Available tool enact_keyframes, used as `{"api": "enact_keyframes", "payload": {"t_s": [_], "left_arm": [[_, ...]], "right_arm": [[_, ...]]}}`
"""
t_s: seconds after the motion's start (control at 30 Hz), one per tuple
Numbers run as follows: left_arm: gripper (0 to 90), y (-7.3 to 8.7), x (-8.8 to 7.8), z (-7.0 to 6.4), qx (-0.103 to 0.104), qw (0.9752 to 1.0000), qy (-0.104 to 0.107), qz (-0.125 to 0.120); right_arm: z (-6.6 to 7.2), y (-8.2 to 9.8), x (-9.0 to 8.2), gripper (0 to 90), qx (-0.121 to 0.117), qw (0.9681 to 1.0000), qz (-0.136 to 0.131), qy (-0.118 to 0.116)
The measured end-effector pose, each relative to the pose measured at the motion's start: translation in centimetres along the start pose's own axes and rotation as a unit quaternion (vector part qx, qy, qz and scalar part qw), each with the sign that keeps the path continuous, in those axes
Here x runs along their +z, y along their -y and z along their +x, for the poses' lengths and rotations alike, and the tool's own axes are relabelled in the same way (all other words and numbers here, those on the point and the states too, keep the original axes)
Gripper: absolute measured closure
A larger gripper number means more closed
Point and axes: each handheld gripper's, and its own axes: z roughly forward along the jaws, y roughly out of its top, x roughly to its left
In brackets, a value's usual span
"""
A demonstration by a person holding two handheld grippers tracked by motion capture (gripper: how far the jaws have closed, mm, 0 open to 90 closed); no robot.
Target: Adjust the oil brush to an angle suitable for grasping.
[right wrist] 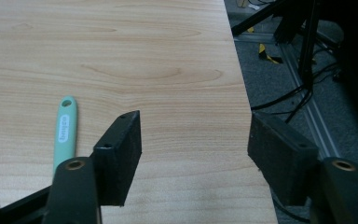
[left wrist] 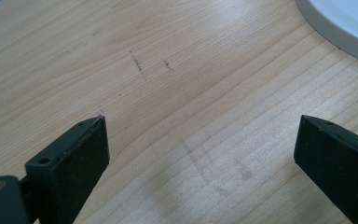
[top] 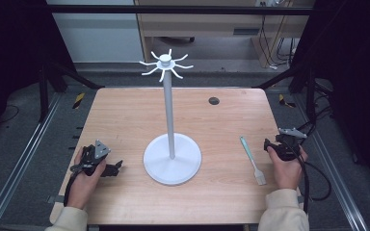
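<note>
On the wooden table (top: 125, 115), right of the white stand (top: 172, 144) with its round base and hooked top, lies a brush (top: 253, 160). Its long axis runs roughly away from the person: the mint-green handle points toward the far edge, the pale bristled head toward the near edge (slightly to the right). Just right of it, apart from it, the right gripper (right wrist: 193, 154) rests in a hand, jaws spread wide with nothing between them. Near the table's left edge, the left gripper (left wrist: 200, 154) likewise stands with jaws wide apart over bare wood, beside the stand's base.
</note>
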Motion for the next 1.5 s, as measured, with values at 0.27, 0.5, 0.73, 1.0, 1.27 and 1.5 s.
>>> {"api": "enact_keyframes", "payload": {"t_s": [0.27,0.5,0.73,1.0,1.27,1.5], "left_arm": [[2.7,-0.1,0.0,-0.1,0.000,1.0000,0.000,-0.001],[2.7,0.0,0.0,-0.1,0.001,1.0000,-0.001,-0.002],[2.8,-0.1,0.0,-0.1,0.003,1.0000,0.000,-0.001],[2.8,0.0,0.0,-0.1,0.003,1.0000,0.001,0.000],[2.8,-0.1,0.1,-0.2,0.006,1.0000,0.003,0.003],[2.8,-0.1,0.1,-0.2,0.006,1.0000,0.003,0.003]], "right_arm": [[0.8,0.2,-0.3,62.6,-0.038,0.9988,0.022,-0.020],[2.6,0.5,0.5,86.9,-0.082,0.9922,0.056,-0.076],[4.5,0.0,1.6,90.0,-0.093,0.9862,0.083,-0.110],[4.7,-0.1,2.4,90.0,-0.085,0.9856,0.091,-0.114],[4.7,0.1,2.8,90.0,-0.082,0.9837,0.100,-0.125],[4.8,0.1,2.8,90.0,-0.079,0.9806,0.107,-0.144]]}}
